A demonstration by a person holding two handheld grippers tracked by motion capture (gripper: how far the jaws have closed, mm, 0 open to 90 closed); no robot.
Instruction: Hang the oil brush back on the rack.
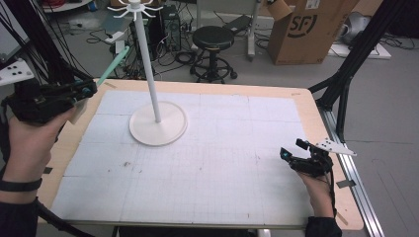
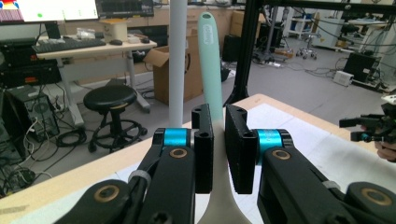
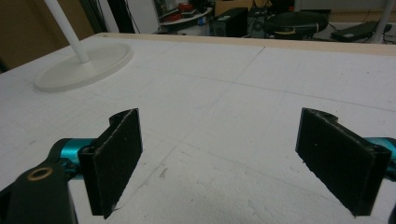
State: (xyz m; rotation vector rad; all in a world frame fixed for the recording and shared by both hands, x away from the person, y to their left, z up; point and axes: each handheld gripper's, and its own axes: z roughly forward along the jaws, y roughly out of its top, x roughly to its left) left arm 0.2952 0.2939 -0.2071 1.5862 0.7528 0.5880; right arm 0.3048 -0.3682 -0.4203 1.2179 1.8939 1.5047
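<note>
I have the left hand-held gripper closed on a mint-green spatula, pinching it low on the handle where the green meets the pale blade end; in the left gripper view the handle rises straight up between the pads and the whitish blade end drops out of frame below. From the high view the tool sits over the far left corner of the surface, clear of it, its handle slanting up and away toward the white stand. The stand's round base is left of centre on the far half of the surface, and its crown of hooks is at the top of the pole.

My reading is that the step in hand is hanging the spatula on one of those hooks. I cannot make out a hanging hole at the handle tip, so I'd check for one first. To do it well I'd keep the grip firm, since the tool could pivot between the pads. I'd bring the handle tip up level with the hooks, approach from the near left so the pole doesn't block my sight, and thread it slowly rather than knock the slender stand.

The right hand-held gripper rests at the near right with its jaws spread wide and nothing between them. I could use it to steady the base if the stand wobbles.
</note>
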